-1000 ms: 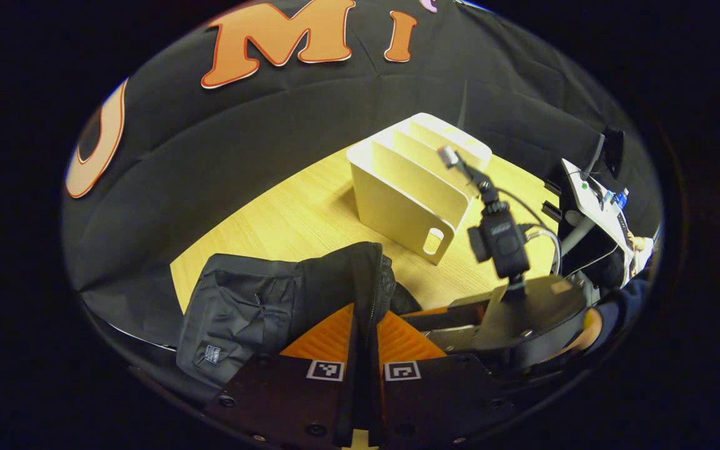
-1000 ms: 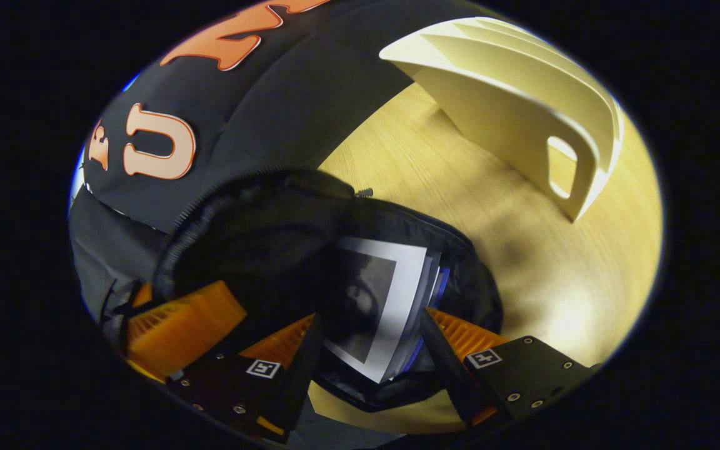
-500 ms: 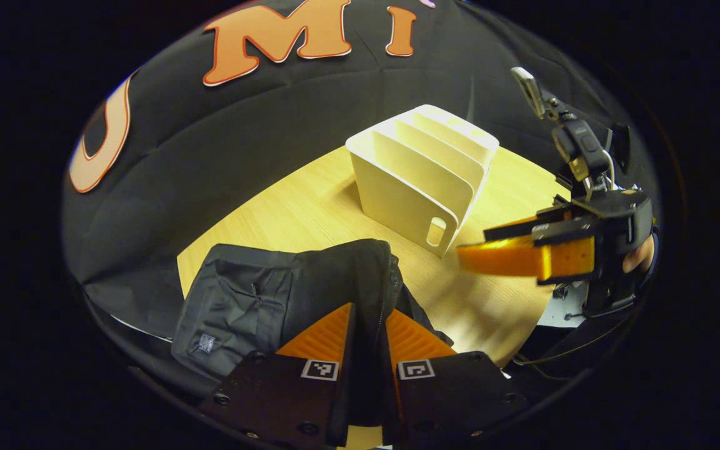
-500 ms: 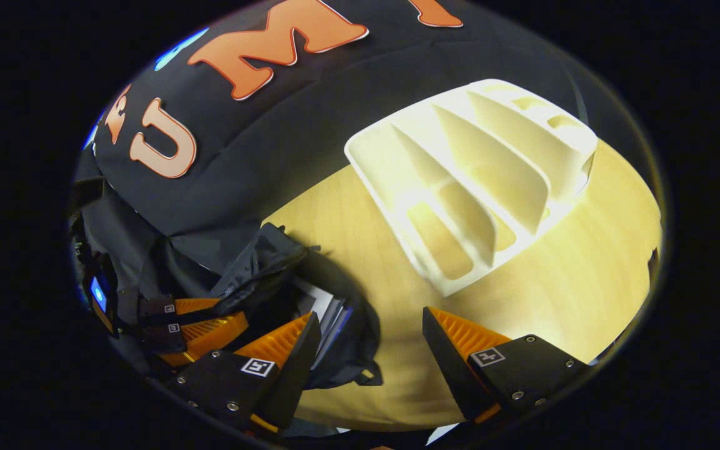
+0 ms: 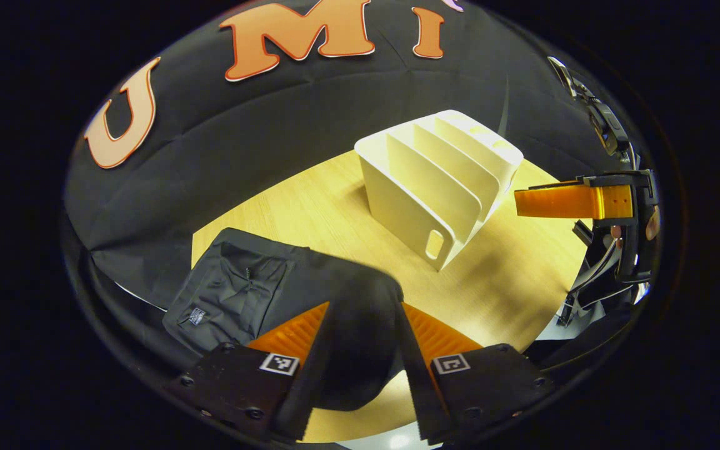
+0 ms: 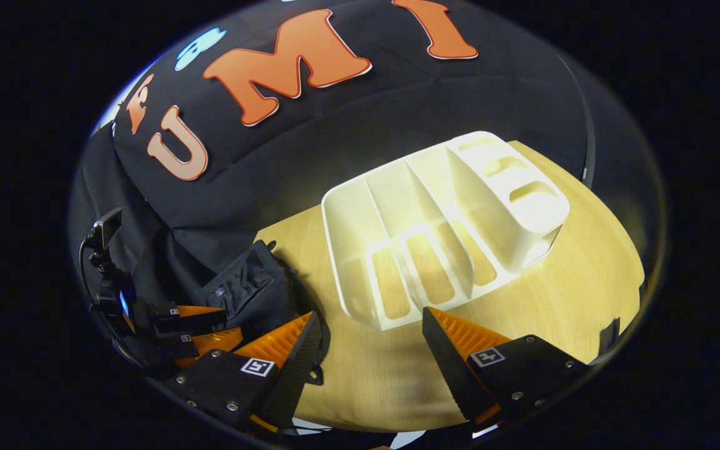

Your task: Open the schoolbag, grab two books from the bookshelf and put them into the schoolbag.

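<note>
Black schoolbag slumped on the desk, both hand-held grippers spread and holding nothing.

The schoolbag [image 5: 254, 294] lies soft and creased directly ahead of the left hand-held gripper [image 5: 363, 350], its dark fabric showing between the parted fingers. Beyond it, to that gripper's right, the cream bookshelf [image 5: 438, 187] stands on the wooden desk [image 5: 310, 206], slots bare. The right hand-held gripper [image 6: 369, 350] hovers above the bookshelf's near end, schoolbag to its left.

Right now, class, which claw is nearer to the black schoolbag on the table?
Left. The left claw hangs open right over the schoolbag, its fingers straddling the near edge. The right claw is open beside the white bookshelf, away from the bag.
</note>
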### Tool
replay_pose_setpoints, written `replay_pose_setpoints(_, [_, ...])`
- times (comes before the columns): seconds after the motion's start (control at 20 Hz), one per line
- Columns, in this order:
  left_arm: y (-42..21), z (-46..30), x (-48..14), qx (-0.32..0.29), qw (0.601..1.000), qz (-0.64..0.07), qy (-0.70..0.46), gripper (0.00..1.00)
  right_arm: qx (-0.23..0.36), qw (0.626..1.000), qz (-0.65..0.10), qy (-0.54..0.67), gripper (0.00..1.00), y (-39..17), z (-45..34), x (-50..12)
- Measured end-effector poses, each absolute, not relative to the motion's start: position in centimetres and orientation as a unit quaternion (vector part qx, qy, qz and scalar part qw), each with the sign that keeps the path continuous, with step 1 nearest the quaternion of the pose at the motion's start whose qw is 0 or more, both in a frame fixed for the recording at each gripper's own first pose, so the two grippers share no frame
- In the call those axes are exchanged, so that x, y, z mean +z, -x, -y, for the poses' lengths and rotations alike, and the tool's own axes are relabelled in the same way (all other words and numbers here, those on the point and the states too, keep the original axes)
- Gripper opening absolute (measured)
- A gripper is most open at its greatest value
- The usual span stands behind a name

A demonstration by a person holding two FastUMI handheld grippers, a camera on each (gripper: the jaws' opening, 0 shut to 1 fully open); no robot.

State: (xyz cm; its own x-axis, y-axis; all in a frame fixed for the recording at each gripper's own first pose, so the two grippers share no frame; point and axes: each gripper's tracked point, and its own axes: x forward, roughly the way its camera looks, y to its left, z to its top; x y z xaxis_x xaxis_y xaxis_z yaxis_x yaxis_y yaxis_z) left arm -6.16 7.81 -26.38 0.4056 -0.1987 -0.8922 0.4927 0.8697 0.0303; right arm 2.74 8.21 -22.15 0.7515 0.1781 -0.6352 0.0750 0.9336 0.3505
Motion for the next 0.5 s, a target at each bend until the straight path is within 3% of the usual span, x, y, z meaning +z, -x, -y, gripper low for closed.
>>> replay_pose_setpoints(0.05, [6.6, -7.1, -26.1, -0.204, 0.828, -0.5, -0.148, 0.68, 0.03, 0.921, -0.347, -0.174, 0.97, -2.7, -7.5, -21.7])
replay_pose_setpoints(0.2, [5.5, -4.3, -24.5, -0.179, 0.855, -0.466, -0.141, 0.77, 0.038, 0.935, -0.322, -0.144, 0.97, -2.8, -4.7, -18.5])
replay_pose_setpoints(0.25, [4.8, -3.0, -23.4, -0.167, 0.868, -0.447, -0.135, 0.83, 0.04, 0.941, -0.309, -0.133, 0.97, -3.1, -3.8, -17.4])
replay_pose_setpoints(0.5, [0.9, 3.2, -16.3, -0.1, 0.936, -0.324, -0.093, 0.88, 0.042, 0.978, -0.199, -0.044, 0.97, -4.9, 0.8, -9.2])
